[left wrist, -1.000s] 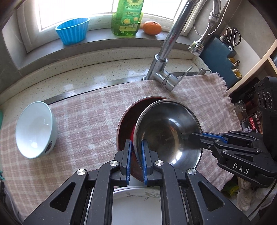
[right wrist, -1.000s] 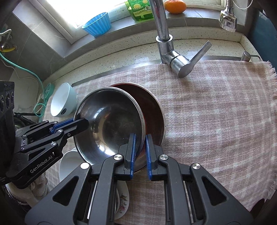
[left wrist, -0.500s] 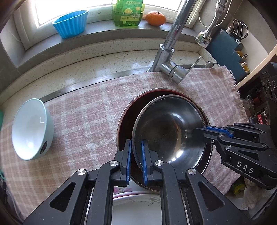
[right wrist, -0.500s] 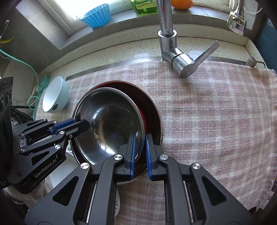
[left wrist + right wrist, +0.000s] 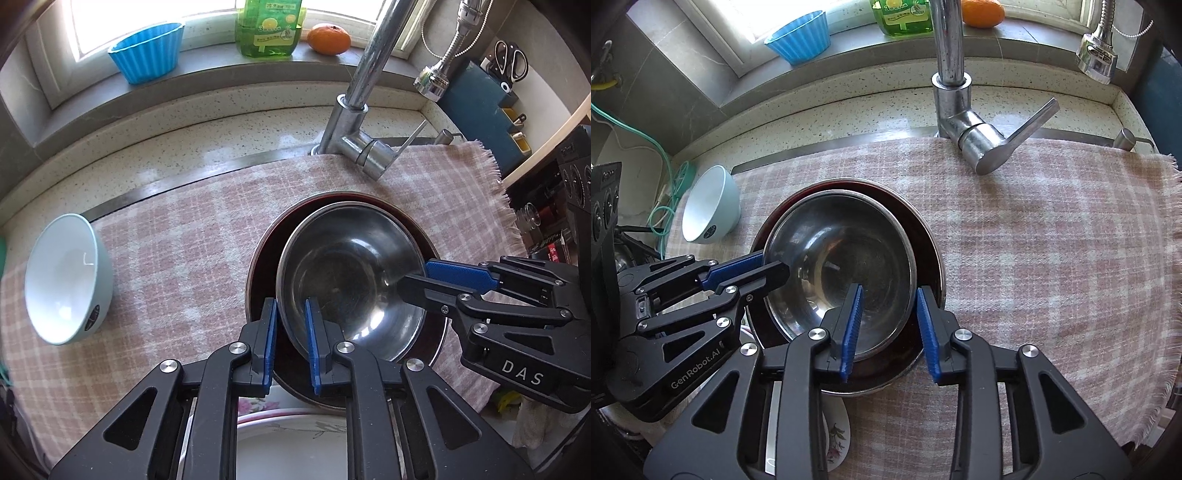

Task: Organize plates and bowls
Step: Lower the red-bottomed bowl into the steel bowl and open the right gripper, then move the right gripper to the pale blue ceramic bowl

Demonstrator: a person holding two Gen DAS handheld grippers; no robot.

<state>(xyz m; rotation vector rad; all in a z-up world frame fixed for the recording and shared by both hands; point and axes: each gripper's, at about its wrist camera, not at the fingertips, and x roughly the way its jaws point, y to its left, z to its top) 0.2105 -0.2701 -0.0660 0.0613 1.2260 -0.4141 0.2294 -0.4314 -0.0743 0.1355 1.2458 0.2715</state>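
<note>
Lowered since earlier, round steel bowl (image 5: 846,266) nests in dark-red bowl (image 5: 932,266) — right hand-held gripper (image 5: 888,325) jaws opening, left hand-held gripper (image 5: 290,341) narrow astride its rim — withdraw straight up.

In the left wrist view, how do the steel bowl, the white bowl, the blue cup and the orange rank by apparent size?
Largest to smallest, as they look:
1. steel bowl
2. white bowl
3. blue cup
4. orange
The cup and orange stand farther away on the windowsill, so their true size against the bowls is unsure.
</note>
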